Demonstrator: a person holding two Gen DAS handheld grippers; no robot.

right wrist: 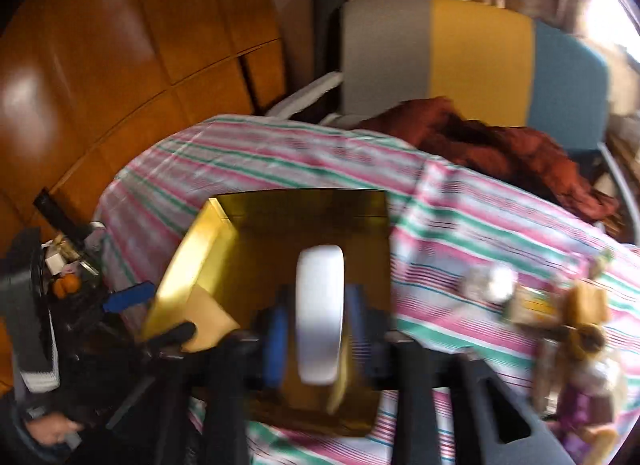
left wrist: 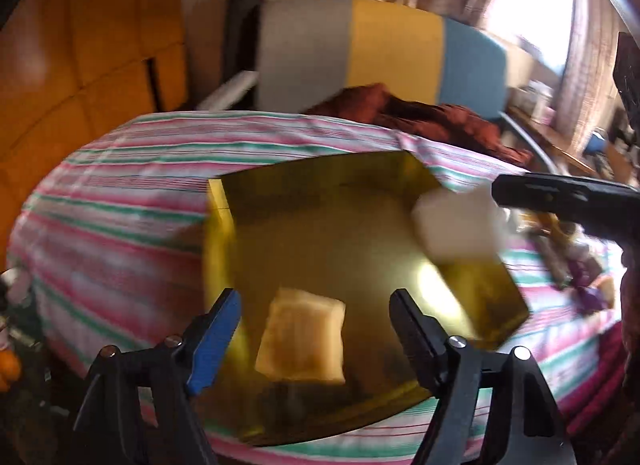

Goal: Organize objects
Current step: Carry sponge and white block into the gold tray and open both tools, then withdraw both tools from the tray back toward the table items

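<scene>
An open gold box (left wrist: 224,201) lies on the striped bedspread (left wrist: 120,201). A tan, bread-like block (left wrist: 302,337) rests inside it, below and between the wide-apart fingers of my left gripper (left wrist: 316,297), which touch nothing. My right gripper (right wrist: 320,297) hangs over the same gold box (right wrist: 188,249), with a white rounded object (right wrist: 320,313) between its blue pads; thin dark gaps show on both sides. From the left wrist view the white object (left wrist: 452,225) sits just past the right gripper (left wrist: 500,193) above the box's right wall. All is blurred.
A doll and small toys (right wrist: 580,345) lie on the bed to the right. A rust-brown cloth (right wrist: 500,145) is bunched at the far side, before a grey, yellow and blue panel (right wrist: 480,57). Wooden cupboards (right wrist: 100,65) stand left, with clutter and an orange (right wrist: 66,285) below.
</scene>
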